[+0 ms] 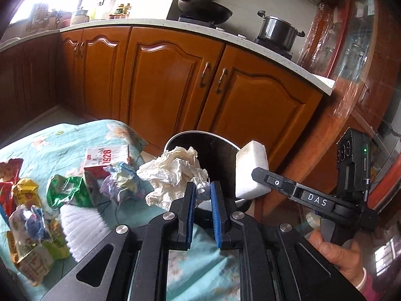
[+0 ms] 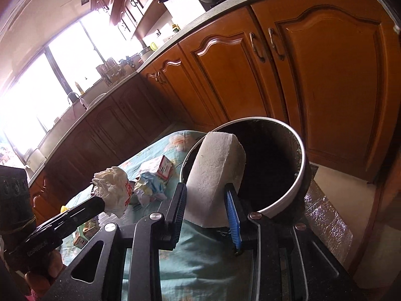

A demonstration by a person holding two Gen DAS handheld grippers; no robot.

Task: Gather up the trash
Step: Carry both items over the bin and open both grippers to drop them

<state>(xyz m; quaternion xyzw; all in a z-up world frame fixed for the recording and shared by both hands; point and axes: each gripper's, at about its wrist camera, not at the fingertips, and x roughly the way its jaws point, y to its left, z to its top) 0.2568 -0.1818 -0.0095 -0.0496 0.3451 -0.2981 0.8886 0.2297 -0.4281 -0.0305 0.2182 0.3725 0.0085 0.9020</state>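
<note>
Pinching a wad of crumpled white paper (image 1: 175, 173) between blue-padded fingers (image 1: 190, 200), the left gripper (image 1: 202, 195) appears in its own wrist view just short of the trash bin (image 1: 200, 135), a dark round pail with a pale rim. The paper bulges up and left of the fingers, its bulk against the bin's near rim. To the bin's right, a white foam block (image 1: 250, 170) stands on end in the right gripper (image 1: 260, 180), a person's hand (image 1: 335, 253) on the handle below. Left of the bin, on a floral cloth covering the counter (image 1: 62, 145), lie a red-and-white carton marked 1928 (image 1: 107, 159), a crumpled pastel wrapper (image 1: 122, 183), a green wrapper (image 1: 67, 190) and more snack packets (image 1: 30, 225). Wooden cabinets (image 1: 163, 75) rise behind the bin, with a wok (image 1: 203, 8) and a pot (image 1: 275, 32) on the stove above them.

From the right wrist view, the right gripper (image 2: 205, 205) clamps the foam block (image 2: 215, 175) at its lower end; the block's long axis runs upward, leaning right, its top overlapping the bin's (image 2: 288, 183) near rim. The bin's open mouth tilts towards the camera. Left of the bin, the left gripper (image 2: 100, 198) holds the paper wad (image 2: 112, 188) aloft, with the carton (image 2: 163, 168) and pastel wrapper (image 2: 150, 188) on the cloth (image 2: 200, 263) between them.
</note>
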